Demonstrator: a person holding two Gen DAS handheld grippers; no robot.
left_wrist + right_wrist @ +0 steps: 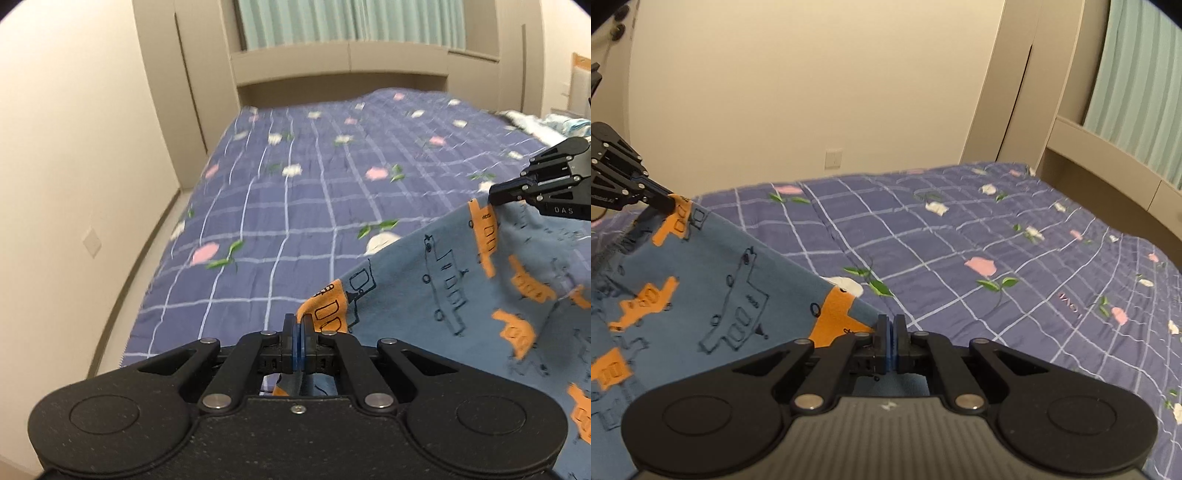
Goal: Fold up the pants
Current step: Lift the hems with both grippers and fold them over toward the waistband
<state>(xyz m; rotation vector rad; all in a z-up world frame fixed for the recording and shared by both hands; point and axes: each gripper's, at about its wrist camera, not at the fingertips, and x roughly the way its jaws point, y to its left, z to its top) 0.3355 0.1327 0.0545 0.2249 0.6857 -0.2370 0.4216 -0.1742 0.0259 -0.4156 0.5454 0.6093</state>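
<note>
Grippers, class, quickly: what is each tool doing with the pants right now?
Left gripper: shut on the pants, pinching one corner of the edge.
Right gripper: shut on the pants, pinching the other corner.

The pants (461, 295) are made of blue-grey fabric printed with dark outlined vehicles and solid orange vehicles. In the left wrist view they fill the lower right of the frame; in the right wrist view, the lower left. One edge is drawn taut into a slanted line, with the cloth hanging below it.
</note>
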